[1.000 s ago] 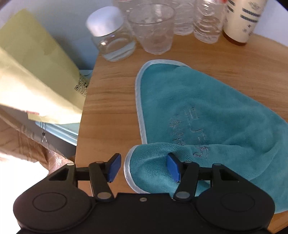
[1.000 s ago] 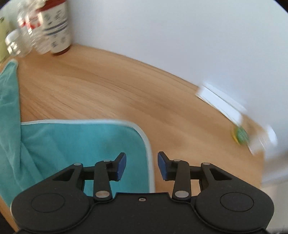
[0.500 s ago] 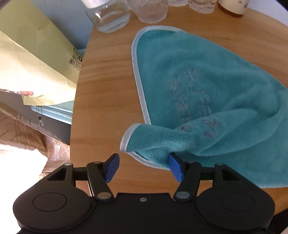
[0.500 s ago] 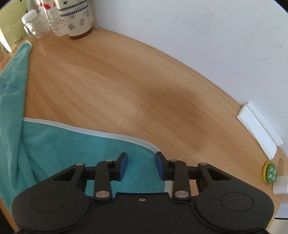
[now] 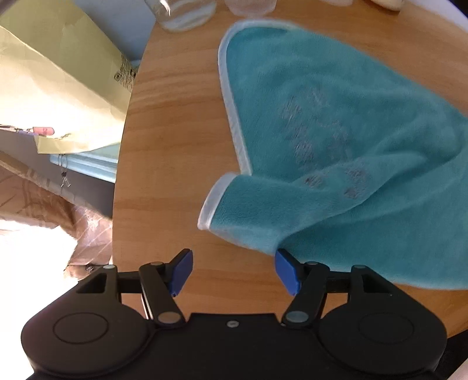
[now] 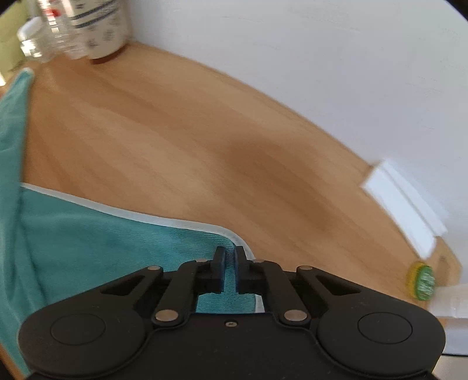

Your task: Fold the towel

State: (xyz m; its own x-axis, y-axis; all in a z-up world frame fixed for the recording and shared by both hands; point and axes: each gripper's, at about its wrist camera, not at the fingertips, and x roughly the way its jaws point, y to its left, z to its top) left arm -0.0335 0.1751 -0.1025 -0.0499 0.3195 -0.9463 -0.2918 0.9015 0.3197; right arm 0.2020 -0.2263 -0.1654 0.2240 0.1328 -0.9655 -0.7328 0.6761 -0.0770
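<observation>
Looked like a home: round wooden counter (image 6: 181, 140) against white wall (image 6: 292, 43), jars (image 5: 187, 14), bottles (image 6: 52, 32), paper bag (image 5: 52, 81).

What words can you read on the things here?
None can be read.
Towel: dark stitched marks, too blurred.
Tub: dark printed bands, too blurred.
Bottle: a red label, too blurred.
Yellow paper: a small printed patch at its edge, too small.
Green cap: pale marks, too small.
</observation>
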